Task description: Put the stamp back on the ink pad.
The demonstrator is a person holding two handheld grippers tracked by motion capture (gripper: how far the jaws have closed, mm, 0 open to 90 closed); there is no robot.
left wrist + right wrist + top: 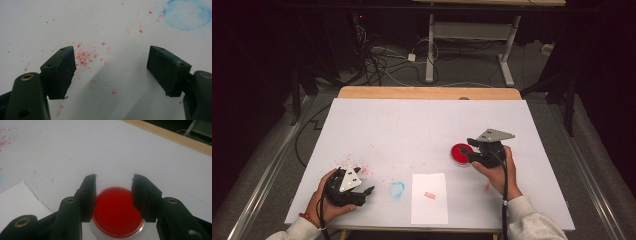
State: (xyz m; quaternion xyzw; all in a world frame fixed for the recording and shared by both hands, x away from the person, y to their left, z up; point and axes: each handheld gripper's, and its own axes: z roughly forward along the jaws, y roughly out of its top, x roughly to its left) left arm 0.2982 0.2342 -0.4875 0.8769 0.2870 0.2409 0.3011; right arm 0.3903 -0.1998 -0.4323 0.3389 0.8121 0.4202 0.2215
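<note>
Jaws of right gripper [113, 180] stood part-open, straddling red ink pad [117, 212], unclamped; left gripper [111, 53] wide, empty, well apart on bench [422, 125].

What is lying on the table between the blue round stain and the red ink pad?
A white sheet of paper with a small red stamp mark lies between the blue stain and the red ink pad, in the high view.

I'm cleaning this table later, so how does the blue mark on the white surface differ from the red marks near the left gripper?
The blue mark is one round, ring-like smudge; the red marks are many small scattered specks. In the high view the blue mark lies just left of the paper sheet, while the red marks lie farther left, by the left gripper. Both look like faint stains on the table.
</note>
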